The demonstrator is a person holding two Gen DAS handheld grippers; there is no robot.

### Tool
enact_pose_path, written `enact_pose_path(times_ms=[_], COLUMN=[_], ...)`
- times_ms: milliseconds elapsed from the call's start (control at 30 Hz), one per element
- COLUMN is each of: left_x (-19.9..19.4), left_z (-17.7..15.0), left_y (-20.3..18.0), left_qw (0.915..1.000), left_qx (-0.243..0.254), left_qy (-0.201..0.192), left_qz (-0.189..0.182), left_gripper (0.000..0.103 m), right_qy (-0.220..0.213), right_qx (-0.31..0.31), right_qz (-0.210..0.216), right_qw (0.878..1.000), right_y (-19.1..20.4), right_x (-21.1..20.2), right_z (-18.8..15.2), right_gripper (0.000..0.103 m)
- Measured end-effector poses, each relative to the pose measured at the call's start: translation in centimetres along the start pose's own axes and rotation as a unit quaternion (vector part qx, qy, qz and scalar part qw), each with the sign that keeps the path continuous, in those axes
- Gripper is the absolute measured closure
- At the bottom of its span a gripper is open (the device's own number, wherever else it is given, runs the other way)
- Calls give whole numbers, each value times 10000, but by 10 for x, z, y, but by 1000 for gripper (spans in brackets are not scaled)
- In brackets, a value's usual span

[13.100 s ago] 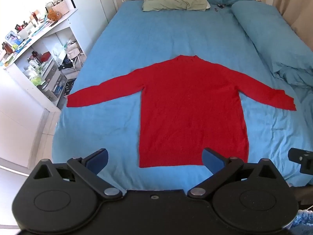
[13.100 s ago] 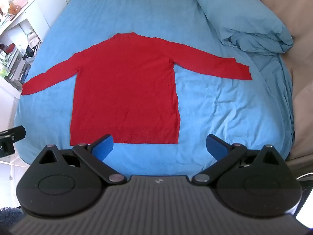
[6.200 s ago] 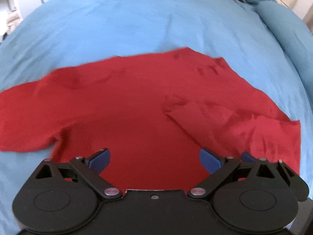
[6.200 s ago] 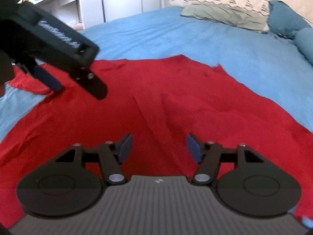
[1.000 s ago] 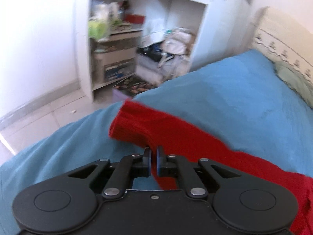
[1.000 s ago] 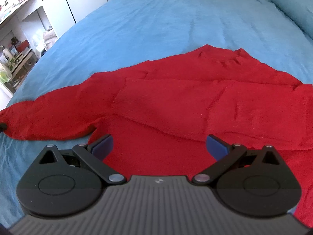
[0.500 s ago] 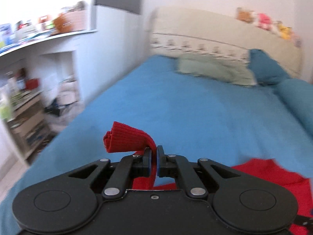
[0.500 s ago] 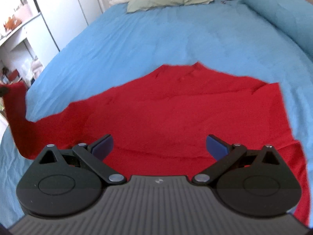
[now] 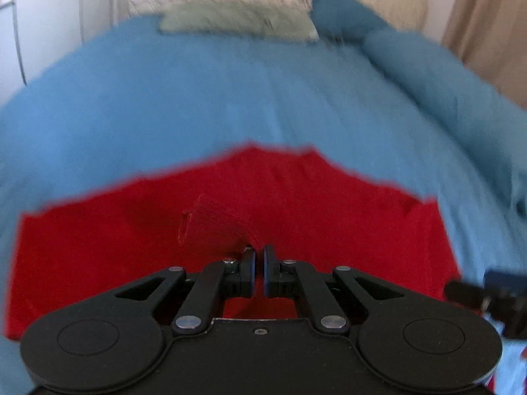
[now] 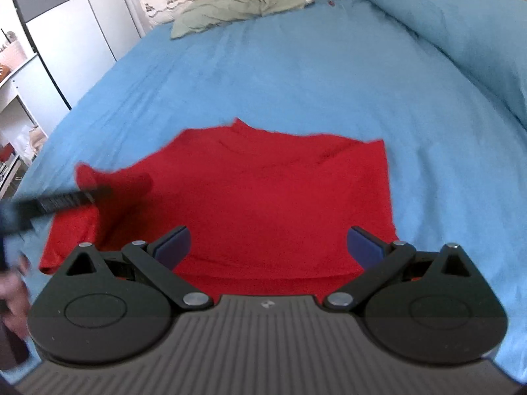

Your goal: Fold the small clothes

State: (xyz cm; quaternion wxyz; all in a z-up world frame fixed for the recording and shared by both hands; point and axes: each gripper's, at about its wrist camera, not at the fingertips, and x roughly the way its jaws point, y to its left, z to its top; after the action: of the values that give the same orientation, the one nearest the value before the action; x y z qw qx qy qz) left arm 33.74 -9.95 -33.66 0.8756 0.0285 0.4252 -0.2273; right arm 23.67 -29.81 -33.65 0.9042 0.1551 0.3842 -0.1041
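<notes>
Your red sweater (image 10: 263, 197) lies on the blue bed (image 10: 296, 65), its body spread flat with the neckline pointing toward the green pillow (image 10: 237, 3) at the head of the bed. The sweater's right side ends in a straight folded edge, with the right sleeve tucked across the body. Your left gripper (image 9: 258, 271) has its jaws pressed nearly together on the cuff of the left sleeve (image 9: 210, 220), which stands up in a small ribbed fold just ahead of the jaws and hangs over the middle of the sweater's body. The left wrist view is blurred, so you cannot tell exactly how much fabric sits between the pads. In the right wrist view that same gripper shows as a dark blurred bar over the sweater's left shoulder area, with red sleeve fabric bunched at its tip. Your right gripper (image 10: 268, 247) hovers over the sweater's lower hem with its jaws spread wide and nothing between them; its blue pads (image 10: 173, 245) frame the lower body of the garment. A rolled blue duvet (image 10: 461, 26) runs along the bed to the right of the sweater, and a white wardrobe (image 10: 82, 33) stands beyond the bed to the sweater's left.
</notes>
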Motion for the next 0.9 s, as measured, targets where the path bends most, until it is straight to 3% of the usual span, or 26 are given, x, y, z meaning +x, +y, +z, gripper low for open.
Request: enact_pose_path(times_ms=[100, 233, 267, 300, 367, 500, 700, 900], left_x=[23, 29, 26, 21, 5, -34, -60, -67], left_z=[-18, -18, -16, -15, -13, -28, -52, -78], left_y=[-6, -1, 2, 5, 14, 43, 104, 152], left_qw=[9996, 9991, 9990, 9989, 9992, 9986, 9941, 9869], left_qx=[37, 34, 44, 50, 21, -96, -362, -784], left_qy=[295, 418, 441, 466, 404, 391, 539, 718], left_qz=[32, -84, -106, -93, -1, 355, 870, 1212], left_gripper=[99, 95, 85, 63, 38, 36, 36, 36], right_qy=[135, 332, 339, 340, 319, 414, 424, 409], right_qx=[-69, -90, -133, -188, -347, -672, -1646, -2949], right_qz=[59, 380, 444, 483, 531, 768, 907, 669], right_qw=[9999, 9987, 9984, 9981, 9975, 9939, 9813, 9523], right_y=[-13, -15, -12, -8, 4, 36, 103, 163], right_x=[11, 19, 18, 18, 16, 15, 31, 68], right_z=[-7, -7, -6, -4, 1, 7, 3, -21], right_gripper=[0, 0, 0, 0, 0, 0, 0, 29])
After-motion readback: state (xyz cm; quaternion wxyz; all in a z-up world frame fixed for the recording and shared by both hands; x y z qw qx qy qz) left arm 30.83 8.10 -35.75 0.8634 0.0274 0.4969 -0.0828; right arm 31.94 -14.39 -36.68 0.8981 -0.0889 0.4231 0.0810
